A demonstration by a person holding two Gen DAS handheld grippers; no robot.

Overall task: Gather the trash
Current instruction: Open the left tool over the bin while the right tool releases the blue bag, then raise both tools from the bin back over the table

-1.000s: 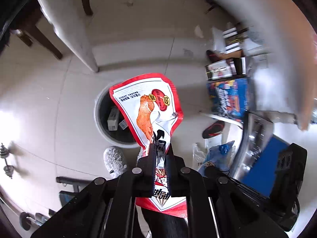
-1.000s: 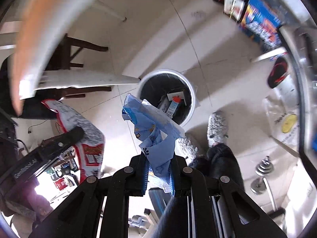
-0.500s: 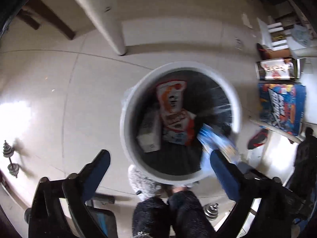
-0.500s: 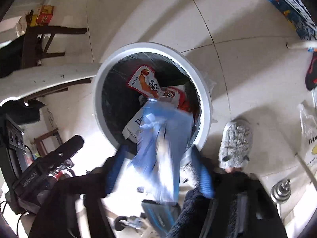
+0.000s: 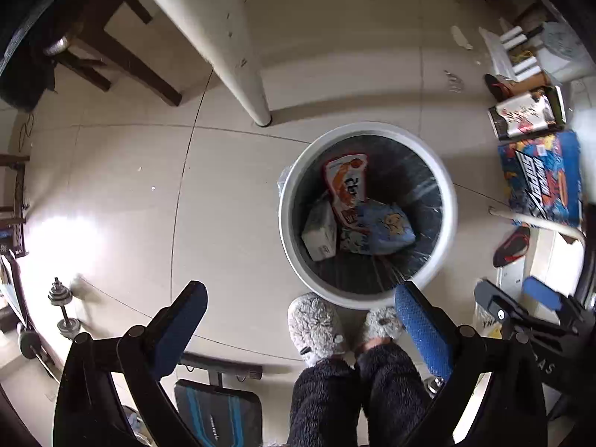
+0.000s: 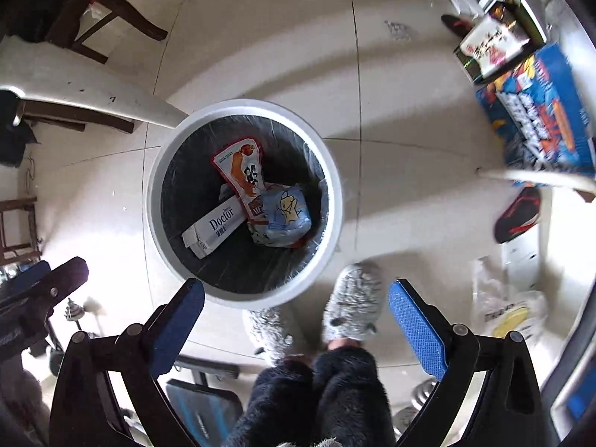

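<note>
A round white trash bin (image 5: 294, 253) with a black liner stands on the tiled floor; it also shows in the right wrist view (image 6: 337, 201). Inside lie a red snack wrapper (image 5: 346, 182) (image 6: 242, 171), a blue wrapper (image 5: 387, 227) (image 6: 287, 212) and a white "Doctor" box (image 5: 320, 234) (image 6: 214, 227). My left gripper (image 5: 298, 313) is open and empty, held high above the floor at the bin's near rim. My right gripper (image 6: 296, 305) is open and empty, above the bin's near rim.
The person's grey slippers (image 5: 316, 327) (image 6: 354, 305) stand just in front of the bin. A white table leg (image 5: 238, 70) stands behind it. Boxes and a blue carton (image 5: 540, 178) (image 6: 540, 119), a red-black shoe (image 6: 516, 216), dumbbells (image 5: 63, 309) and a dark chair (image 6: 100, 18) lie around.
Both grippers opened. The red wrapper dropped from the left gripper and the blue wrapper from the right gripper; both now lie in the bin. Both views moved over the bin.
</note>
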